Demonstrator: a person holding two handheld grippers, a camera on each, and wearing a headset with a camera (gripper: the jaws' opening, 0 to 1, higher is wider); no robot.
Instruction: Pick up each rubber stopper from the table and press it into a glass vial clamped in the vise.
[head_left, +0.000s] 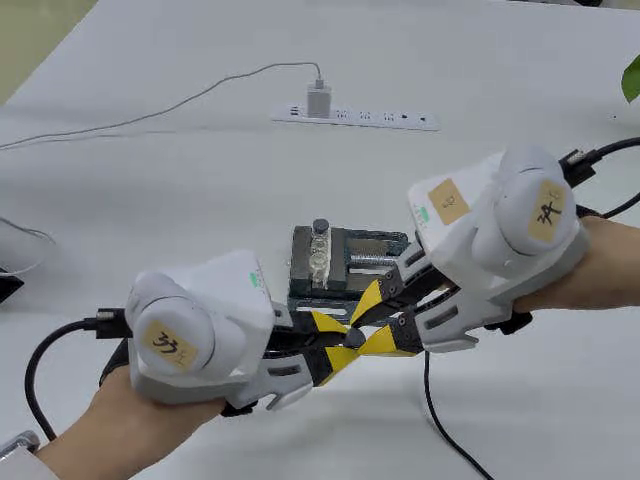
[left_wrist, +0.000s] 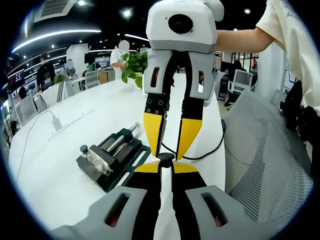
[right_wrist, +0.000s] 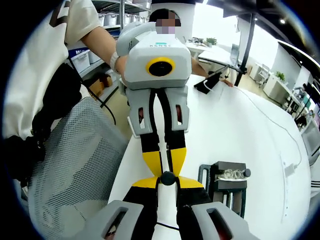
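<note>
Stopper (head_left: 352, 338) near the vise (head_left: 300, 262) sits clamped in my left gripper (head_left: 340, 343) jaws. My right gripper (head_left: 366, 329) jaws flank it tip to tip, whether gripping I cannot tell, probably re-gripping it to suit the vial (head_left: 319, 258).

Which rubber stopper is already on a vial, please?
The far stopper, capping the vial clamped in the vise; the other stopper sits between the jaws.
</note>
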